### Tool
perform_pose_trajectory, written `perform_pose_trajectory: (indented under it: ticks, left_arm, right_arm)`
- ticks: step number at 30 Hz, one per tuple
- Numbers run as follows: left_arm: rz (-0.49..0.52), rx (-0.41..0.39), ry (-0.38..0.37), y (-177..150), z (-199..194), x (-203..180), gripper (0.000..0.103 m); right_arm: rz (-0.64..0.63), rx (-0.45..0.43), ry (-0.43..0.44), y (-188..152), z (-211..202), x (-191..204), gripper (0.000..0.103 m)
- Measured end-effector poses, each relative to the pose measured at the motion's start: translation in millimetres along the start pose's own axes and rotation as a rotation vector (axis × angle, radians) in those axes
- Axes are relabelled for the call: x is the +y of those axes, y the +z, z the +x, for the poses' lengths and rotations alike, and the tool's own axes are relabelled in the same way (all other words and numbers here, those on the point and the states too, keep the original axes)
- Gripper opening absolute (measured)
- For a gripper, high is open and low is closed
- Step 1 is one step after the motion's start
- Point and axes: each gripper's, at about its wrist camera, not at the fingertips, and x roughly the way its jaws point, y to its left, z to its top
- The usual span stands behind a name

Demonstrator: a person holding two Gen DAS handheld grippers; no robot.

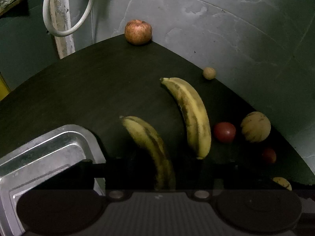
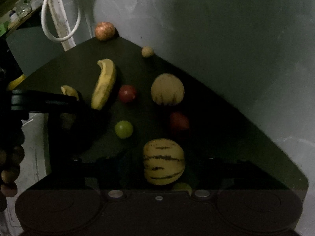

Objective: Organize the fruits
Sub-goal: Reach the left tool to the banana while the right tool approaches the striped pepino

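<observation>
Flanking a banana (image 1: 149, 143) on either side, the dark fingers of the left gripper (image 1: 157, 165) stand apart over the black table (image 1: 78, 90); whether they touch the fruit cannot be told in the gloom; just left of them lies a metal tray (image 1: 49, 147); a second banana (image 1: 189, 114) lies beside the first, apart from it; right of that sit a red fruit (image 1: 224, 132) and a pale striped melon (image 1: 255, 126); an apple (image 1: 138, 31) rests at the far corner against the grey wall (image 1: 216, 29), with a small tan fruit (image 1: 209, 73) along the right edge; a white cable loop (image 1: 65, 19) hangs beyond the table.

Right gripper (image 2: 163, 169): fingers spread wide, a yellow striped melon (image 2: 163, 161) between them, contact not discernible; ahead lie a green fruit (image 2: 123, 129), another red fruit (image 2: 179, 123), and farther on the pale melon, bananas and apple.
</observation>
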Motion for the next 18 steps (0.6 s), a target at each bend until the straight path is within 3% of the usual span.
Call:
perform_pose_trajectory:
  ticks: [6, 18]
  left_arm:
    - [0.012, 0.0, 0.0, 0, 0, 1, 0.035]
    - [0.037, 0.006, -0.009, -5, -1, -2, 0.031]
  right_arm:
    - [0.009, 0.032, -0.001, -1, 10, -2, 0.053]
    - [0.055, 0.029, 0.023, -1, 16, -8, 0.051]
